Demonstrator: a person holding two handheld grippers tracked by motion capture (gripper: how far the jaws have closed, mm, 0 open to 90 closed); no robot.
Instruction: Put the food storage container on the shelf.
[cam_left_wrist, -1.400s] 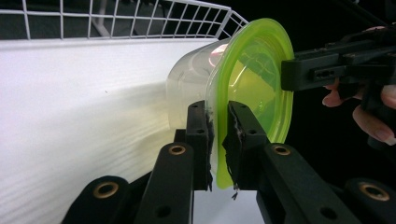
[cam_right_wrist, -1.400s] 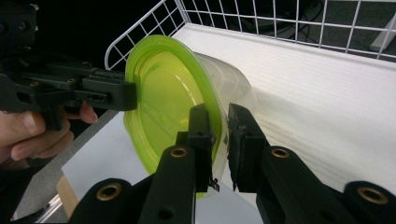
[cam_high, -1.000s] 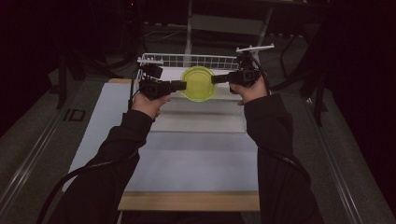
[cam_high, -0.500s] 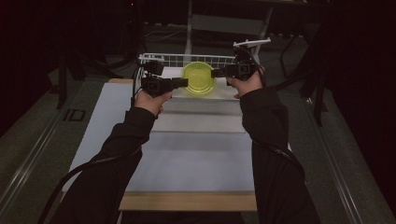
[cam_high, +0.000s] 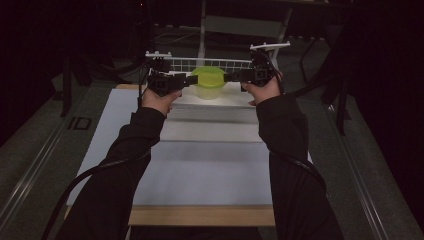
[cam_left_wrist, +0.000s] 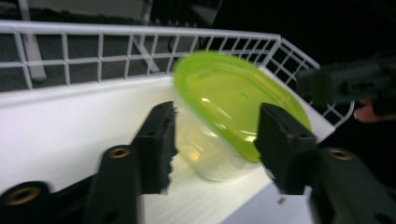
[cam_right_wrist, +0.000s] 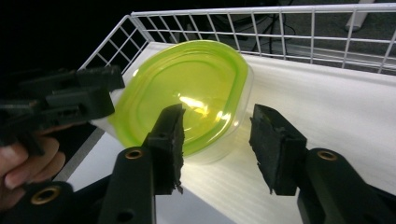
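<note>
Tub (cam_high: 208, 83) with its green lid (cam_left_wrist: 236, 100) sits on the white board (cam_high: 220, 100) at the far edge of the table (cam_high: 200, 215), just in front of the white wire rack (cam_high: 200, 63) that runs along that edge and turns a corner at each end. From the high view I have it between my two hands: my left tongs (cam_high: 189, 80) come in at its left side and my right tongs (cam_high: 227, 77) at its right, both held about level and pointing inward at each other. In the left gripper view my left tongs (cam_left_wrist: 215, 133) stand roughly half open, and their jaws have just been opening; the tub's clear wall (cam_left_wrist: 205, 154) and the near rim of the lid lie in the gap between the jaws, but I see no pad pressing on either, so nothing is gripped. That view is a little blurred, so I cannot tell whether the left-hand jaw grazes the wall. In the right gripper view my right tongs (cam_right_wrist: 217, 140) are likewise about half open and have just been opening; the tub (cam_right_wrist: 219, 149) shows past the gap and partly behind the left-hand jaw, while the other jaw stands apart from it over bare board. The lid looks tipped toward each camera, its far rim higher than its near rim. My left hand (cam_right_wrist: 25, 163) and its tongs show at the left of the right gripper view, close to the tub's rim.
</note>
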